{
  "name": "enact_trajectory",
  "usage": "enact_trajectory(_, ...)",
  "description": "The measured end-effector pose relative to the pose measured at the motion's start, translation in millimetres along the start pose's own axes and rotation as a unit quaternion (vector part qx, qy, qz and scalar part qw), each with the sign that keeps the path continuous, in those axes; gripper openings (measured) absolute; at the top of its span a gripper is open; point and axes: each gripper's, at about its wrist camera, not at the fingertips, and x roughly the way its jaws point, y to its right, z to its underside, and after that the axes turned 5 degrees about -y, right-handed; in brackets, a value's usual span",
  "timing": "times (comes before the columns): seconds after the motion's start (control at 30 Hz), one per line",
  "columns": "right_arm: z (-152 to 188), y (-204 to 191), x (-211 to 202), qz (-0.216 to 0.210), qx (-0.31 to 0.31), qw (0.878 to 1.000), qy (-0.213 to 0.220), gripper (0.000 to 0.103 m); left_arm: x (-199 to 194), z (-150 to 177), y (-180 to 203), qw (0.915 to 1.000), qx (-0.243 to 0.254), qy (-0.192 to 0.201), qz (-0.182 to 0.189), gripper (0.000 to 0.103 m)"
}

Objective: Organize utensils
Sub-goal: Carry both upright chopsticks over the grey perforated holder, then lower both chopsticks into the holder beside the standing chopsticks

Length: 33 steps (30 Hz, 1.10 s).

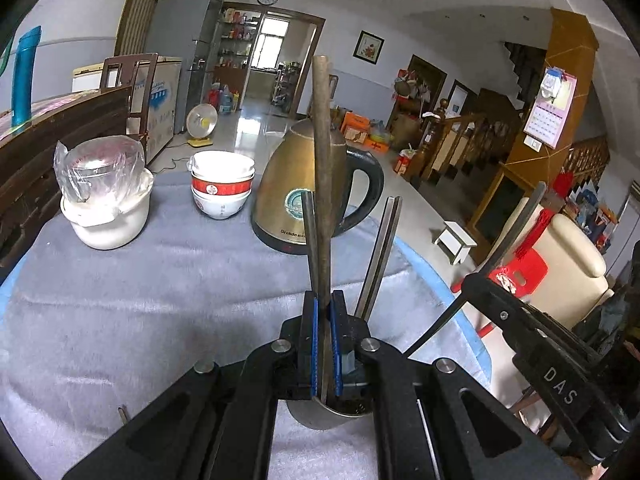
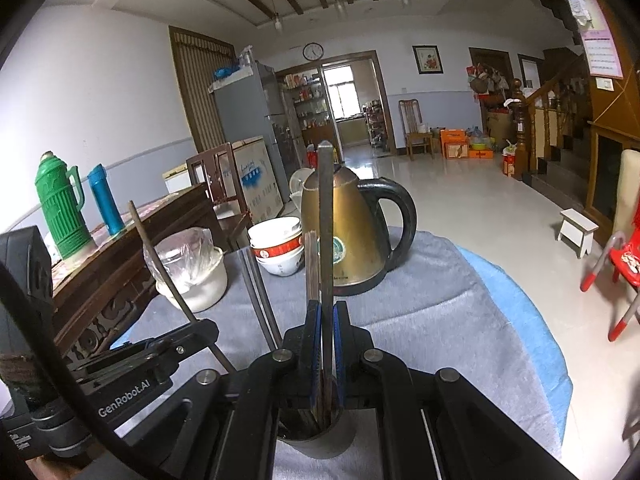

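Observation:
My left gripper (image 1: 324, 304) is shut on a brown chopstick (image 1: 321, 152) that stands upright with its lower end in a steel utensil cup (image 1: 320, 414). More chopsticks (image 1: 380, 256) lean out of that cup. My right gripper (image 2: 326, 308) is shut on a dark chopstick (image 2: 326, 216), also upright, its lower end in the same steel cup (image 2: 316, 440). The left gripper's body (image 2: 152, 356) shows at the left in the right wrist view, holding its chopstick (image 2: 160, 264). The right gripper's body (image 1: 532, 320) shows at the right in the left wrist view.
On the grey cloth (image 1: 160, 280) stand a gold electric kettle (image 1: 292, 184), stacked red-and-white bowls (image 1: 222, 184) and a white pot with a plastic-wrapped lid (image 1: 104, 196). A dark wooden cabinet (image 2: 120, 264) is at the left. The table edge drops off at the right.

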Motion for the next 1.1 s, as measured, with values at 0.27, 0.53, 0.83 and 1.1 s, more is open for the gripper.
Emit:
enact_trajectory(0.27, 1.2, -2.5, 4.4, 0.003, -0.006, 1.000, -0.010, 0.007, 4.1, 2.2, 2.5, 1.0000, 0.003, -0.009, -0.002, 0.006)
enact_trajectory(0.53, 2.8, -0.5, 9.2, 0.003, -0.006, 1.000, -0.018, 0.007, 9.8, 2.6, 1.9, 0.9998, 0.003, -0.018, -0.005, 0.006)
enact_trajectory(0.83, 6.0, 0.0, 19.6, 0.002, -0.007, 0.999, -0.038, 0.007, 13.3, 3.6, 1.7, 0.9995, 0.004, -0.029, -0.010, 0.006)
enact_trajectory(1.1, 7.6, 1.6, 28.2, 0.002, -0.011, 0.999, -0.053, 0.007, 15.7, 4.5, 2.6, 0.9993, 0.005, -0.035, -0.011, 0.006)
